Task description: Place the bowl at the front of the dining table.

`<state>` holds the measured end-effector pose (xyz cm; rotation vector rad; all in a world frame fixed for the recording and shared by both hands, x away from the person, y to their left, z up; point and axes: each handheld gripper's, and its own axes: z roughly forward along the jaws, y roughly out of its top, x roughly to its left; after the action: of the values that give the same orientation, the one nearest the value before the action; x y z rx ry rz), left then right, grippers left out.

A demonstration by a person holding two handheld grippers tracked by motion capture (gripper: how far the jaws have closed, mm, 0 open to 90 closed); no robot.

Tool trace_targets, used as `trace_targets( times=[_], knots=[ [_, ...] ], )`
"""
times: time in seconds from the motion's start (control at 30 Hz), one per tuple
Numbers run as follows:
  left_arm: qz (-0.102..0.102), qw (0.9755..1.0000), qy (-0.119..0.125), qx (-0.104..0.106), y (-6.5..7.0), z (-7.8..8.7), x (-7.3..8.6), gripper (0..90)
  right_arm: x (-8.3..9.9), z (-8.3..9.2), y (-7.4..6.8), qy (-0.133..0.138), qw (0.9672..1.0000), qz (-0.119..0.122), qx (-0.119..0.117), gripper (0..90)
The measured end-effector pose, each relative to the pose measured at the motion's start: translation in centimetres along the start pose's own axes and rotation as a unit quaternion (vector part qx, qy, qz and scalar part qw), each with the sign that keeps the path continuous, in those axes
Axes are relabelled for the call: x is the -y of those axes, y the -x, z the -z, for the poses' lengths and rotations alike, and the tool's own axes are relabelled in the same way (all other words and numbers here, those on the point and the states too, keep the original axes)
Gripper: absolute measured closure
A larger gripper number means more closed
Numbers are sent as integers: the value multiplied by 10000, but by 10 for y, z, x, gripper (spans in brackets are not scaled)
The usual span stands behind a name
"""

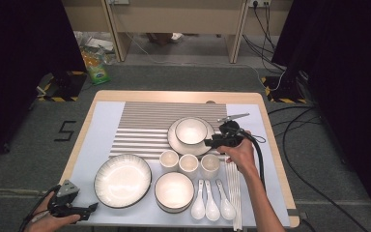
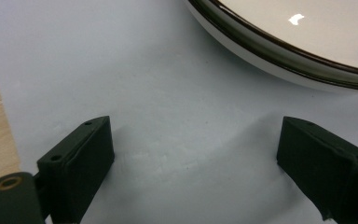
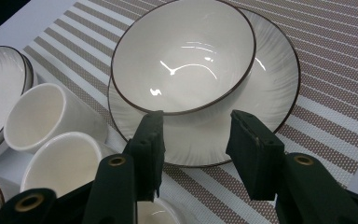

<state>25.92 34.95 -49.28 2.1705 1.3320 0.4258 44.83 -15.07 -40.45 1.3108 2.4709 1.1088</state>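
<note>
On the striped placemat (image 1: pixel 145 123), a white dark-rimmed ceramic bowl (image 1: pixel 191 130) sits in a matching shallow plate (image 1: pixel 174 138). The right gripper (image 1: pixel 211 142) hovers at the plate's near edge, jaws parted, nothing between them. Three white cups (image 1: pixel 189 164) stand just beside. The left gripper (image 1: pixel 91 209) rests released near a large plate (image 1: pixel 122 180).

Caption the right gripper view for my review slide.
Open right tongs poised at the near rim of a bowl on its plate.
</note>
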Motion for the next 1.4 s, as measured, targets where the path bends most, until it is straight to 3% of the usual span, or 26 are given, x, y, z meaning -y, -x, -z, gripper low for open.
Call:
trace_targets(
  times=[1.4],
  knots=[
    [9,10000,-8,-16,0,0,-1,96,20,52,-4,259,9996,107,-48,555]
  ],
)
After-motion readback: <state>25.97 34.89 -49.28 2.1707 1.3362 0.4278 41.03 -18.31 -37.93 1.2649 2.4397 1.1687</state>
